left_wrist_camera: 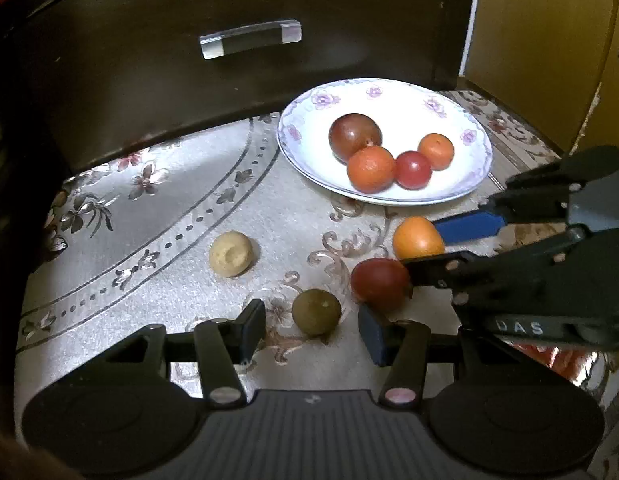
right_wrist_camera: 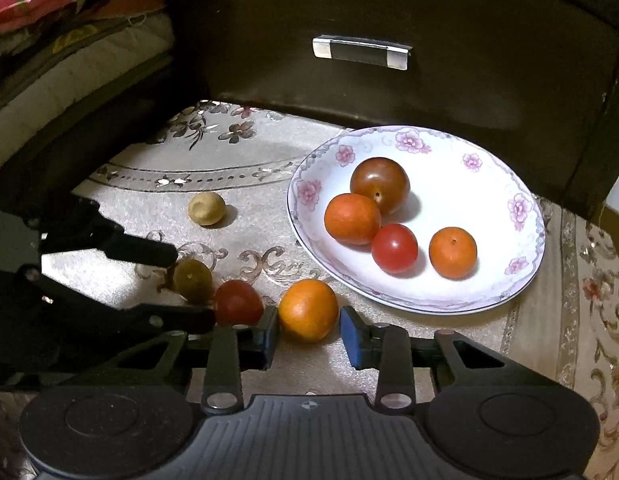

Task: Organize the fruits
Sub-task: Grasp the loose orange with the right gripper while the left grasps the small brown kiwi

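The work surface is a table (left_wrist_camera: 157, 216) covered with a pale cloth woven with flowers and scrolls. Behind it stands a dark wooden drawer front (left_wrist_camera: 237, 88) with a clear bar handle (left_wrist_camera: 250, 39). In the right wrist view, folded bedding (right_wrist_camera: 49, 12) lies at the upper left. In the left wrist view, a yellow wall or panel (left_wrist_camera: 549, 40) shows at the upper right.

A white plate (right_wrist_camera: 489, 280) with a rim of pink flowers sits on the cloth just before the drawer. It carries four fruits in a cluster: a large dark red-brown fruit (right_wrist_camera: 380, 185), an orange fruit (right_wrist_camera: 352, 218) touching it, a small red fruit (right_wrist_camera: 394, 248), and a second orange fruit (right_wrist_camera: 452, 253) slightly apart.

Four fruits lie loose on the cloth. A pale tan fruit (left_wrist_camera: 230, 253) sits alone, well apart from the plate. An olive-green fruit (left_wrist_camera: 316, 312), a red fruit (left_wrist_camera: 380, 283) and an orange fruit (left_wrist_camera: 417, 239) lie in a close row near the plate's front edge.

The right gripper (right_wrist_camera: 309, 334) has its fingers to either side of the loose orange fruit. The left pad is at the fruit's side; a narrow gap shows at the blue right pad, so a full pinch is not confirmed.

The left gripper (left_wrist_camera: 311, 334) is spread partway, with the olive-green fruit just beyond its tips and between their lines. Its pads do not touch the fruit.
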`<state>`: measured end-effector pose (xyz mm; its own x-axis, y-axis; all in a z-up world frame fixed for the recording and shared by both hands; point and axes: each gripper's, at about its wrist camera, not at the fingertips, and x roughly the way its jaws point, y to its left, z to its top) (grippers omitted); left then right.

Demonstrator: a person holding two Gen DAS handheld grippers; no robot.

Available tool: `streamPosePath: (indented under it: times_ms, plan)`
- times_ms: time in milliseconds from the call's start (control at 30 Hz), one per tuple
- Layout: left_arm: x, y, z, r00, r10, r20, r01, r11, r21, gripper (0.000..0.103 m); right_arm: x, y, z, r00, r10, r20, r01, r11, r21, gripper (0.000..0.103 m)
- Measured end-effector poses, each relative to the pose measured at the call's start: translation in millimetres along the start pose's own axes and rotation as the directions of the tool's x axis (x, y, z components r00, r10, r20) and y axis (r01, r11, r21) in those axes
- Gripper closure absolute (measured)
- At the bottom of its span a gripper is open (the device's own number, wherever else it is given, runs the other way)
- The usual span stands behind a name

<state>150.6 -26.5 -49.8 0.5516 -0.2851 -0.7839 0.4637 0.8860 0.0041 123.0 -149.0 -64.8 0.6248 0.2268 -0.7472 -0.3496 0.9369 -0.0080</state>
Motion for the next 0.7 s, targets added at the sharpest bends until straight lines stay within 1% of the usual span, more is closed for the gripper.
streamPosePath:
  times_ms: [67,100,233,300,533,700]
  plan:
    - [1.2,2.1,-0.1,1.000,-0.007,-0.005,0.007,1.000,-0.015,0.047,0.3,-0.3,0.2,1.000,-0.001,-0.001,0.001,1.000,-0.001,0.074]
    - [1.6,2.8,-0.4,1.000,-0.011,-0.004,0.011,1.000,-0.024,0.048,0.6,-0.1,0.5,1.000,-0.002,-0.004,0.002,1.000,-0.005,0.074]
    - [2.3,1.8,1.6,1.000,-0.018,0.005,0.018,0.999,-0.029,0.060,0.4,-0.7,1.3,1.000,0.000,-0.012,0.000,1.000,-0.003,0.075]
    - [2.4,0.6,1.9,1.000,-0.024,0.001,0.024,0.999,-0.023,0.062,0.0,0.1,1.4,1.000,-0.001,-0.019,0.000,1.000,-0.005,0.075]
    - [-0.2,-0.9,1.0,0.999,-0.044,-0.007,0.044,0.999,-0.016,0.066,-3.4,-1.3,0.2,0.999,0.003,-0.044,-0.003,1.000,-0.001,0.075]
    - [-1.6,-2.0,0.8,0.998,-0.055,-0.011,0.055,0.998,-0.011,0.067,-7.6,-4.3,-2.6,0.998,0.006,-0.057,-0.006,1.000,0.006,0.075]
